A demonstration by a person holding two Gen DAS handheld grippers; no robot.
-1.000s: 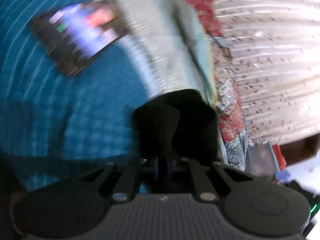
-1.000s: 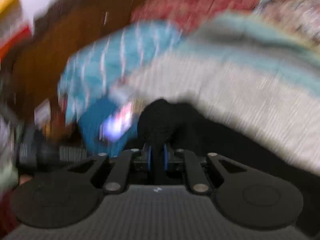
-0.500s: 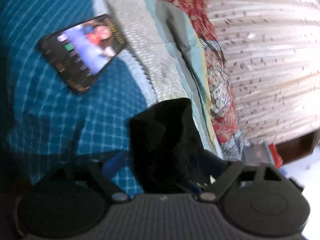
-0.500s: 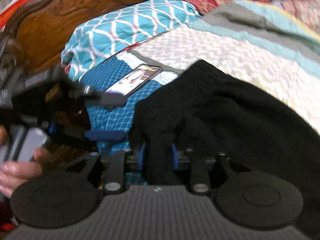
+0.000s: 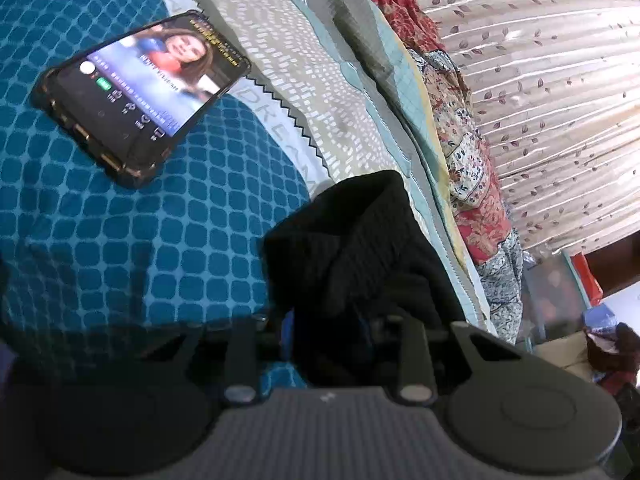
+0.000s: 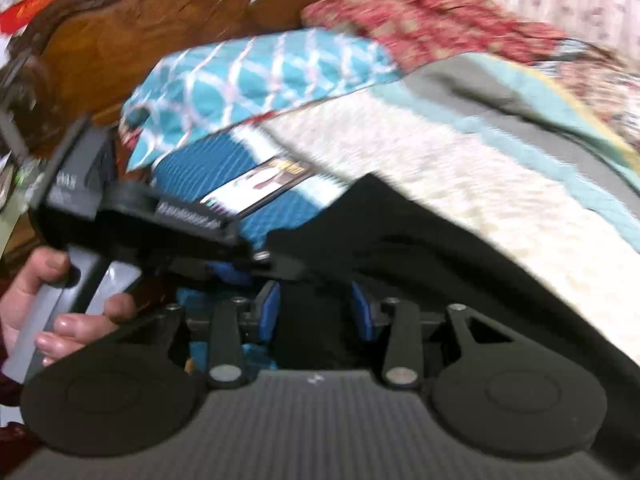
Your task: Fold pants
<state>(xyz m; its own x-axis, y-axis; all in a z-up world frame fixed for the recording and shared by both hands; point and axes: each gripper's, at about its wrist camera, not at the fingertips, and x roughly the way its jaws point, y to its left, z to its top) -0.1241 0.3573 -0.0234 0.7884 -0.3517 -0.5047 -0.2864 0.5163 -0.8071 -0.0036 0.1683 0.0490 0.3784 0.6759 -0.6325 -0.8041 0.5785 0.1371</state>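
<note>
The black ribbed pants (image 5: pixel 352 256) lie on the bed, one corner bunched in front of my left gripper (image 5: pixel 324 332). Cloth drapes over that gripper's fingers and hides most of them; the jaws look parted. In the right wrist view the pants (image 6: pixel 420 248) spread to the right over the quilt. My right gripper (image 6: pixel 316 312) has its blue pads (image 6: pixel 270 312) apart with black cloth between them. The left gripper's body (image 6: pixel 132 208), held by a hand, is just to the left of it.
A phone (image 5: pixel 140 88) with a lit screen lies on the blue checked pillow (image 5: pixel 120 240). A beige quilt (image 5: pixel 304 64) covers the bed. A teal patterned pillow (image 6: pixel 256 76) and wooden headboard (image 6: pixel 160 24) are behind. Curtains (image 5: pixel 540 100) hang beyond the bed's edge.
Both grippers came down to the bed with the pants. The left jaws parted half a second ago; the right jaws, shut on the cloth before, are now apart. The cloth has settled.
</note>
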